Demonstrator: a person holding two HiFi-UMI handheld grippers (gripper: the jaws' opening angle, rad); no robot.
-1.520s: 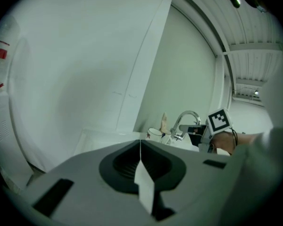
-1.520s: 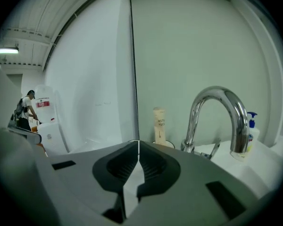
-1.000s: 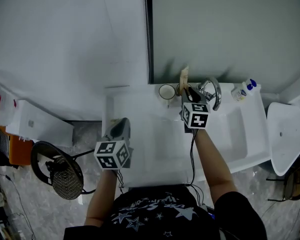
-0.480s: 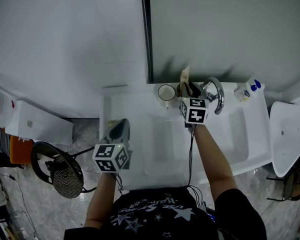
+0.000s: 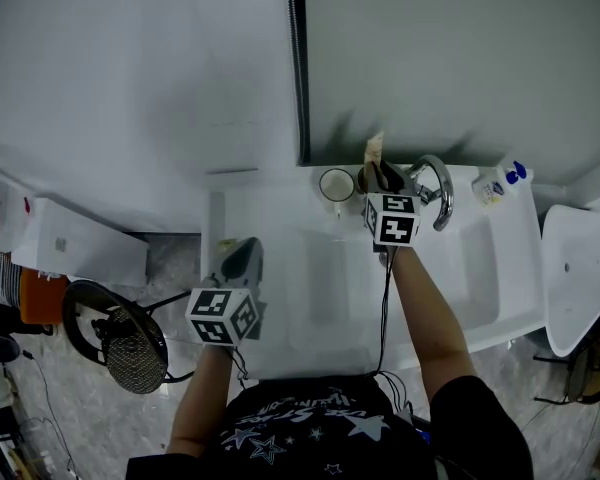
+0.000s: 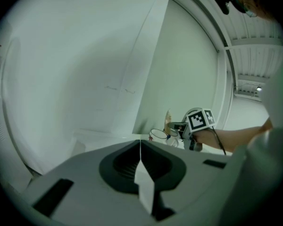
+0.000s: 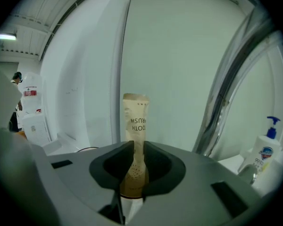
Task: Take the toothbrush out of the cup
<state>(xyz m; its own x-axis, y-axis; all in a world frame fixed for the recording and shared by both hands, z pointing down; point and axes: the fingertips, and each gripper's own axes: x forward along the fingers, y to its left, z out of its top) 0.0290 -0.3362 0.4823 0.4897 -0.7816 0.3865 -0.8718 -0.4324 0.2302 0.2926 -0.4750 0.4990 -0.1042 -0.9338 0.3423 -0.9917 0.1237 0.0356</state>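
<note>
right gripper [image 7: 138,147]: the jaws have just been closing and now clamp the toothbrush [image 7: 136,121], pads pressed on both sides of its tan paper wrapper at the narrow part. the wrapper's printed upper end stands upright above the jaws. its lower end is hidden behind the gripper body.

location: in the head view the toothbrush [image 5: 374,152] stands at the back edge of the washbasin [image 5: 480,268], just right of the white cup [image 5: 336,184] and just left of the chrome tap [image 5: 438,190]. the cup's mouth shows nothing inside. whether the toothbrush's foot rests in a second holder cannot be told.

left gripper [image 6: 140,147]: jaws together, nothing between them. it hangs at the washbasin's front left edge, well apart from the cup.

other: a pump bottle [image 5: 500,181] stands at the back edge near the right corner.
</note>
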